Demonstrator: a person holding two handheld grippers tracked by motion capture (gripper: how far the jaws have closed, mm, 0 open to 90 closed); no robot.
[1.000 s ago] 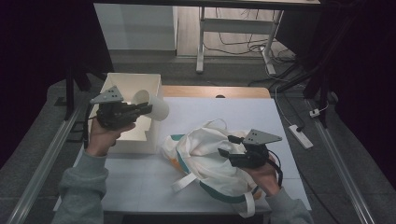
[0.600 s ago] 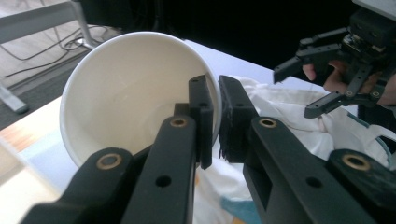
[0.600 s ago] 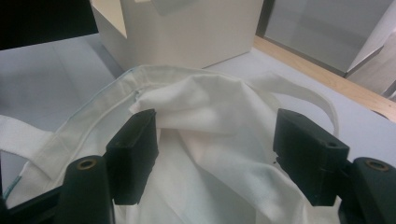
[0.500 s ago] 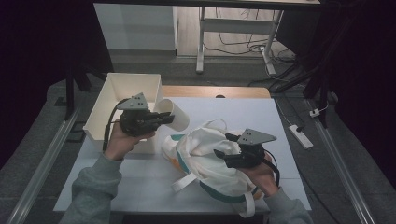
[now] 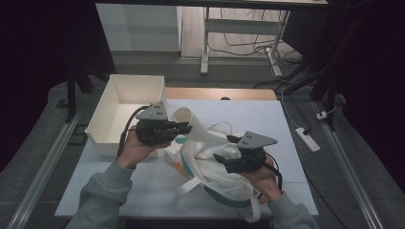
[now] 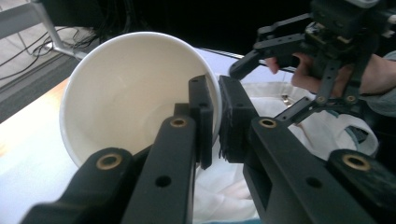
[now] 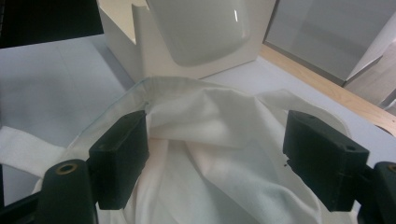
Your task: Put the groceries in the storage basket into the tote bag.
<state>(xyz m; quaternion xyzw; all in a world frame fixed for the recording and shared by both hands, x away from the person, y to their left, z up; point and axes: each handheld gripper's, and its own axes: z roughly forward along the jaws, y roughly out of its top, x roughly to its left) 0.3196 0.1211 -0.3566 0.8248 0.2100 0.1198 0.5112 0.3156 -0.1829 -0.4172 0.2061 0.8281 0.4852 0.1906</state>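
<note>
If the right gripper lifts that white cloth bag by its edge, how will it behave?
The bag is probably floppy: it lies crumpled in soft folds, so it would likely sag and its mouth collapse. It looks light, being thin cloth with loose straps. The right gripper stands open over it, so the cloth may slip unless pinched firmly.

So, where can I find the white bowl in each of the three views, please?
High view: the white bowl is left of centre, pinched at its rim by the left gripper, just above the white cloth bag.
Left gripper view: it is at upper left, rim between the jaws.
Right gripper view: top centre, underside showing.
Shared landmark: the cloth bag.
</note>
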